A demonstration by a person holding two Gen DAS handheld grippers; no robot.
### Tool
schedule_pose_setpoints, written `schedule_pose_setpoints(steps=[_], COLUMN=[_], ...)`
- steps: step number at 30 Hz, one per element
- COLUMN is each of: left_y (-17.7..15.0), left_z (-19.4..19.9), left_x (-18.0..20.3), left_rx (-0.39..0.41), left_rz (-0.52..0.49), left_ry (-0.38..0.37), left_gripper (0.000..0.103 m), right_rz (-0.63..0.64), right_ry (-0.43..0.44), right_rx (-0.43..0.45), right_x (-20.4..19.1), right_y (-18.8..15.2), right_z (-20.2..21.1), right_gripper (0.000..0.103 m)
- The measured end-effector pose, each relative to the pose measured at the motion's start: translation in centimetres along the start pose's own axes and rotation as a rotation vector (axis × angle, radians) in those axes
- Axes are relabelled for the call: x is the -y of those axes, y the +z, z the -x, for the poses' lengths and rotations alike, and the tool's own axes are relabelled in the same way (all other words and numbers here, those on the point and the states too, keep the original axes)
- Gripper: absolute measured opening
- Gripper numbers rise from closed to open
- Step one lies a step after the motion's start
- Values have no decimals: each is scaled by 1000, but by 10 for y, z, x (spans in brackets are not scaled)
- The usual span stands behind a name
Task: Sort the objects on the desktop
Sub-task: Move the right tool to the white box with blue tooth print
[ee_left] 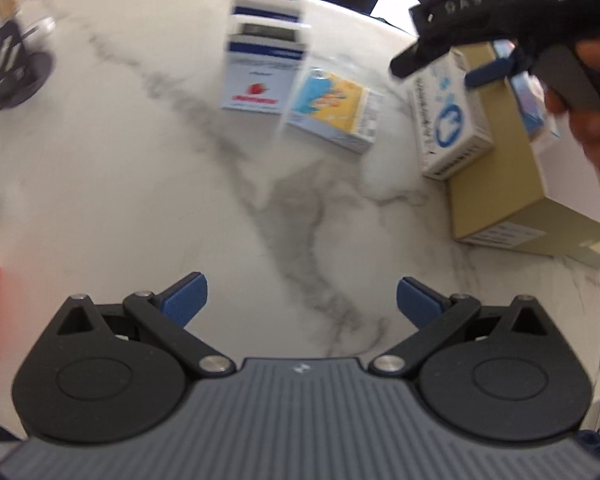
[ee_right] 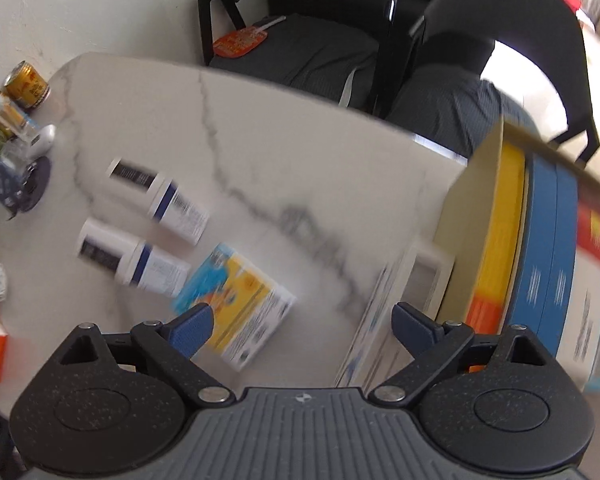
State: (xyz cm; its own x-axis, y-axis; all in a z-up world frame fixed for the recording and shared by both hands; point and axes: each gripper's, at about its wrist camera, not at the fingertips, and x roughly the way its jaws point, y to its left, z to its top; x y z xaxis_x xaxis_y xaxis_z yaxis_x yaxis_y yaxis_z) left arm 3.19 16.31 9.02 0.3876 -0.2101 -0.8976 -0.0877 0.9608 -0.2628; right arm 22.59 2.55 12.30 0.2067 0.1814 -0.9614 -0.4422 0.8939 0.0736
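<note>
Left wrist view: the left gripper [ee_left: 302,300] hangs over bare marble table [ee_left: 140,208], blue pads spread wide with nothing between them. Taking the tan cardboard box [ee_left: 496,184] at the table's right edge as landmark: a white carton with a blue round logo [ee_left: 448,120] leans against its near-left wall, touching it. Left of that carton, apart from the box, lies a blue-and-yellow carton [ee_left: 332,110]; further left again, two white cartons with navy bands [ee_left: 260,76], one behind the other (print blurred). The right gripper [ee_left: 496,68] is held by a hand [ee_left: 588,120] above the box's rim.

Right wrist view: the right gripper [ee_right: 302,322] is released, pads wide apart and empty. The box [ee_right: 460,240] stands to the right, holding upright packs: yellow [ee_right: 500,240], blue [ee_right: 548,248] and red-and-white [ee_right: 592,240]. A can [ee_right: 26,84] and mixed clutter sit at the far-left table edge, well away from the box.
</note>
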Motion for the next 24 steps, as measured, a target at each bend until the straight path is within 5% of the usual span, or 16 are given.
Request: schedule_pose_setpoints(steps=[5, 9, 15, 20, 24], left_y=[2, 0, -13, -23, -25], left_z=[-6, 0, 10, 10, 10], left_x=[13, 16, 3, -10, -14], left_rx=[-12, -1, 8, -2, -3], left_rz=[-50, -65, -15, 34, 42], left_ry=[-24, -23, -8, 7, 3], left_gripper=[103, 103, 103, 103, 103], right_rz=[89, 106, 189, 214, 195], right_ry=[-19, -50, -81, -50, -4], right_rx=[65, 110, 27, -101, -117], right_x=[-16, -12, -11, -13, -23], right_y=[-18, 21, 62, 49, 20], right_z=[21, 21, -18, -44, -38], right_gripper=[94, 97, 97, 94, 94])
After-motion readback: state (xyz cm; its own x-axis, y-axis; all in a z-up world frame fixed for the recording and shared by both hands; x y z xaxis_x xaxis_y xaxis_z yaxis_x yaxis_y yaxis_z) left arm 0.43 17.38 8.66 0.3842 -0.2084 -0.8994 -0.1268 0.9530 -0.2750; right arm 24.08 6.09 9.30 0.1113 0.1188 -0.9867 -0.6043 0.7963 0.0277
